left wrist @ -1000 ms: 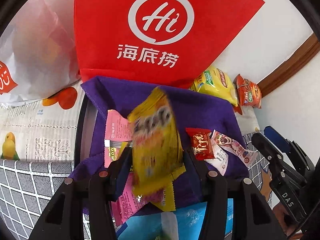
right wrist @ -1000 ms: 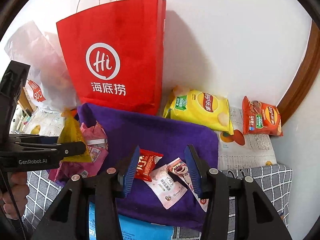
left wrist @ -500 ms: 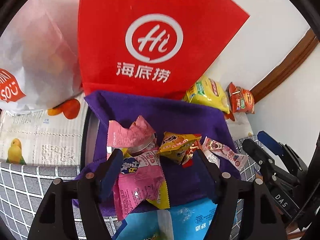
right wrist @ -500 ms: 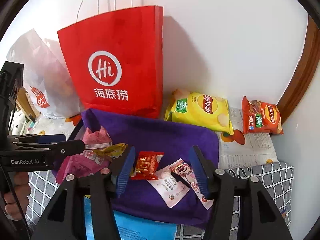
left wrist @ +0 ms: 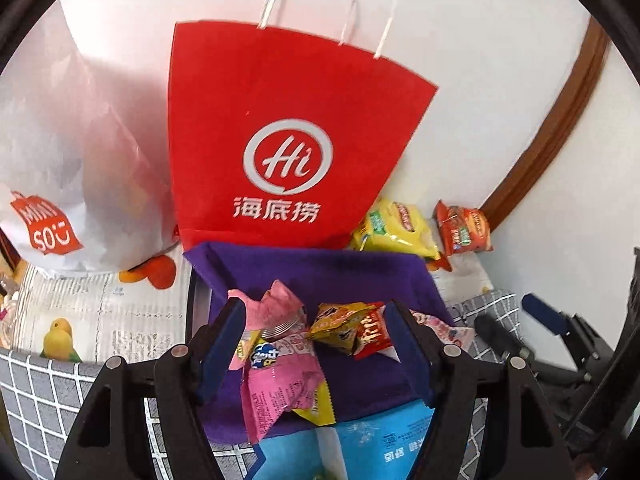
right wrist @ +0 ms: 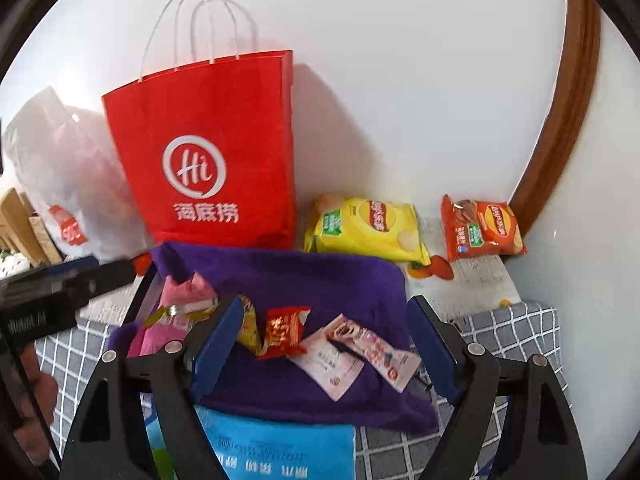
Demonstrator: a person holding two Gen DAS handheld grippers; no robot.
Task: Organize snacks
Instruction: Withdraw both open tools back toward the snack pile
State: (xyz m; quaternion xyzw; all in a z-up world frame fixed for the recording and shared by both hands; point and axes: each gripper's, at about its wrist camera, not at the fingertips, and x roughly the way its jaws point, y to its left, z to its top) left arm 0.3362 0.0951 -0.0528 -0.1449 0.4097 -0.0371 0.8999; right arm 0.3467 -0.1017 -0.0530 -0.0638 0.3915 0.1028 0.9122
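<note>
Now the left gripper (left wrist: 316,344) is hanging spread and empty, the yellow packet (left wrist: 340,322) it pinched a second ago lying crumpled on the purple cloth (left wrist: 320,272) beside the pink wrappers (left wrist: 280,364) and red packet (left wrist: 370,336). In the right view, the right gripper (right wrist: 324,344) is opening above the red packet (right wrist: 284,330) and two flat white sachets (right wrist: 352,354), gripping nothing, with a red paper bag (right wrist: 208,152) standing behind the cloth (right wrist: 312,280).

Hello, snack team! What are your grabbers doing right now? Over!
Left gripper open, empty. Right gripper opening, nothing pinched. Small yellow snack packet lies on the purple cloth among pink wrappers. Nothing blocking. Over.
</note>
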